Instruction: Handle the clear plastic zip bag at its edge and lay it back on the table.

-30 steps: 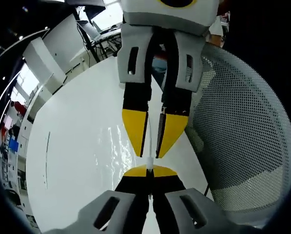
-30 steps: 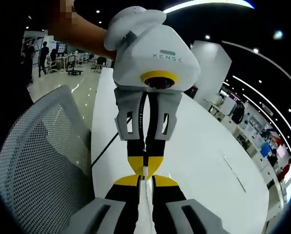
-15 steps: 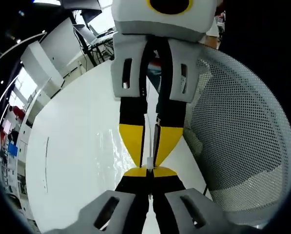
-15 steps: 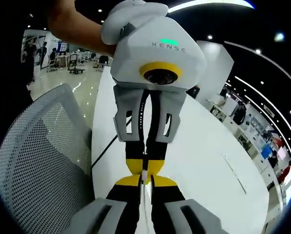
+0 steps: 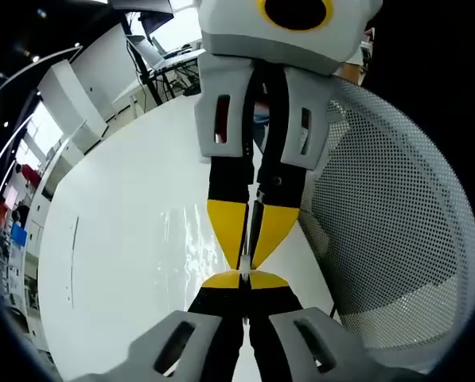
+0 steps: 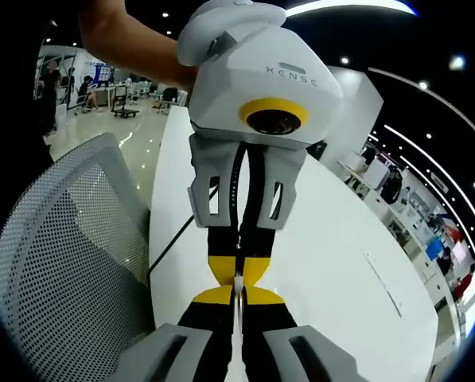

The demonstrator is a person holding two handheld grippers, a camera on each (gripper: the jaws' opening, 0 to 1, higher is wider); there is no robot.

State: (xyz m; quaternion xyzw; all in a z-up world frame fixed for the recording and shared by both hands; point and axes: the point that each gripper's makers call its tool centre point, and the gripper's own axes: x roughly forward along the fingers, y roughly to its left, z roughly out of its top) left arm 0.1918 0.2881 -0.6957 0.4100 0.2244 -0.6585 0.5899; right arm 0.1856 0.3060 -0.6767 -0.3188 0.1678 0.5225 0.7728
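While both grippers pinch the bag's (image 5: 191,239) edge tip to tip, left gripper (image 5: 243,278) and right gripper (image 6: 239,291) closed, the bag's sheen shows over the table (image 5: 118,239) (mesh chair (image 6: 62,270) beside).

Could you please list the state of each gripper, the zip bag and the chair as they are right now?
left gripper: jaws shut on the clear plastic zip bag's edge.
right gripper: jaws shut on the same edge, tip to tip with the left.
clear plastic zip bag: held by its edge between both grippers, over the white table.
mesh chair: standing beside the table, unoccupied.
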